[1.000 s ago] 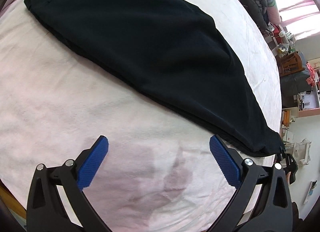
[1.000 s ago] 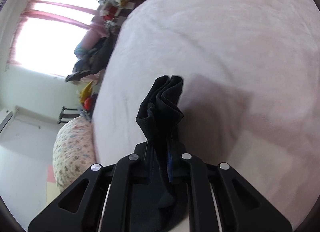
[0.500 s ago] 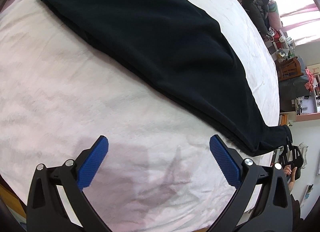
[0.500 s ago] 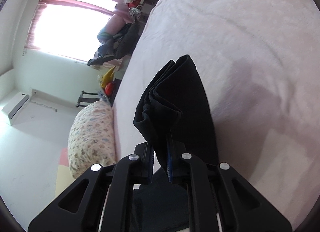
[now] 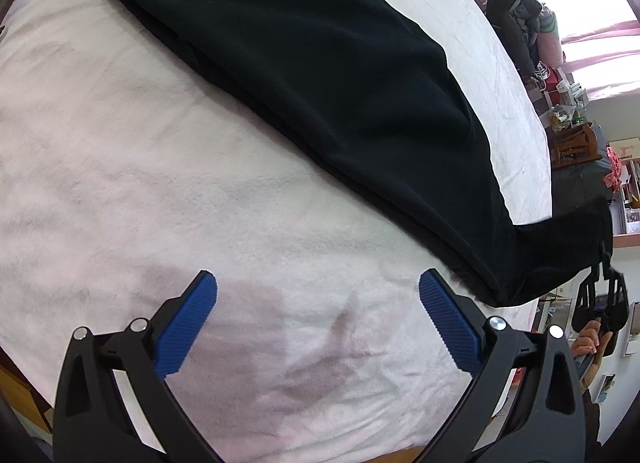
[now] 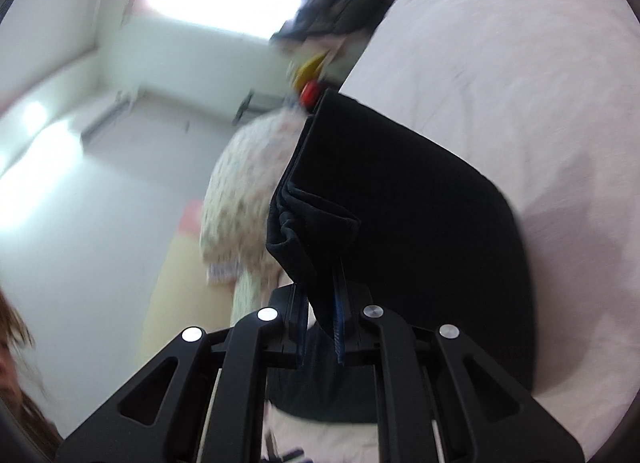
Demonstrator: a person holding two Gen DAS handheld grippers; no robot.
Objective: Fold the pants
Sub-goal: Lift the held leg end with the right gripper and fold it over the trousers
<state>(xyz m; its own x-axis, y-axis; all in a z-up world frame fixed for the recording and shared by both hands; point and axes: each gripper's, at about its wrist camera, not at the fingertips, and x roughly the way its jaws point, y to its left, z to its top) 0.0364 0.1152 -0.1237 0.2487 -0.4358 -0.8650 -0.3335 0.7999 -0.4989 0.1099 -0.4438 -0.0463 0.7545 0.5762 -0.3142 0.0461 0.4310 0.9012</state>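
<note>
the black pants (image 5: 320, 75) lie lengthwise across the pink bed (image 5: 120, 167), the waist end near the top left of the left wrist view and the legs running down to the right edge of the bed. there the cuff end is lifted off the sheet, clamped in the right tongs (image 6: 320, 327), whose jaws stand nearly together on the bunched fabric. the left tongs (image 5: 318, 323) hover over bare sheet just beside the near edge of the pants, blue pads (image 5: 188, 323) wide apart with nothing between them. a floral pillow (image 6: 240, 199) lies beyond the pants.
</note>
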